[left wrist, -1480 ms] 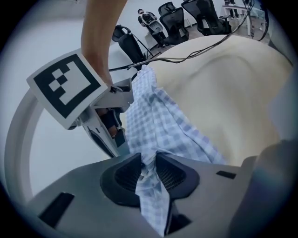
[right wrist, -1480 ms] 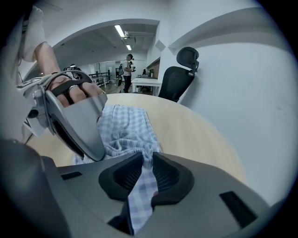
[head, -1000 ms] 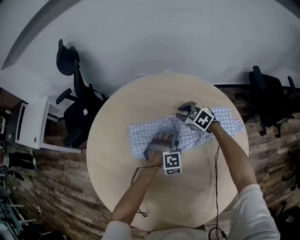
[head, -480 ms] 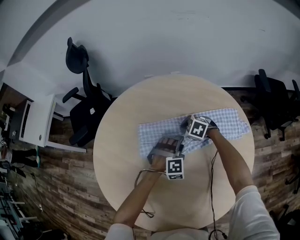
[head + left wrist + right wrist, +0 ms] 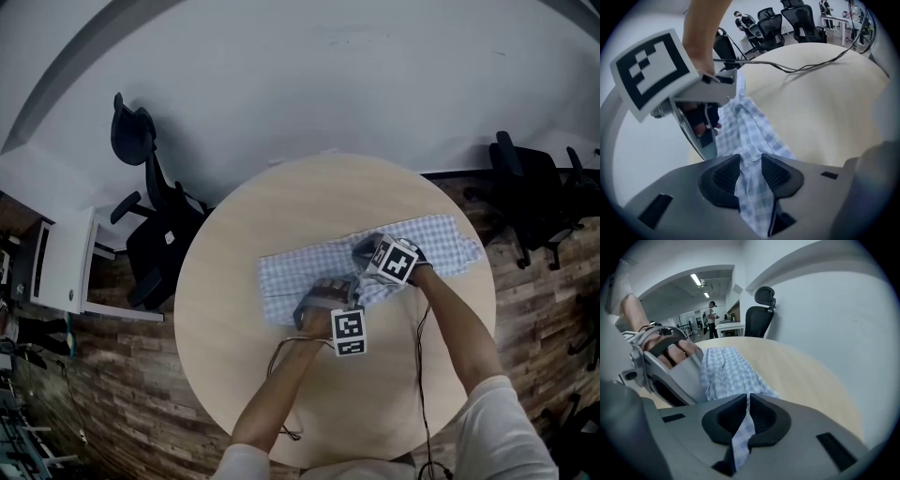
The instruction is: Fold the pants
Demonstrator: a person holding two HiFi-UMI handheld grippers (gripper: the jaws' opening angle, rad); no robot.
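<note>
Blue-and-white checked pants (image 5: 442, 238) lie stretched across the round wooden table (image 5: 281, 394). Both grippers sit on the pants' near edge around the middle. My left gripper (image 5: 323, 292) has a raised fold of the pants (image 5: 745, 126) between its jaws (image 5: 751, 161); the jaws are closing, with a gap still between the pads. My right gripper (image 5: 367, 249) is just right of it, shut on a thin edge of the pants (image 5: 724, 369) that runs between its pads (image 5: 748, 401). Each gripper view shows the other gripper close by.
Black office chairs stand off the table at the left (image 5: 141, 187) and right (image 5: 525, 187). A white cabinet (image 5: 56, 258) is at the far left. Thin cables (image 5: 281, 352) trail from the grippers over the near tabletop. People stand far off in the room (image 5: 711, 317).
Both grippers have sunk onto the pants' near edge. The right jaws have closed on the cloth; the left gripper has settled over a fold.
</note>
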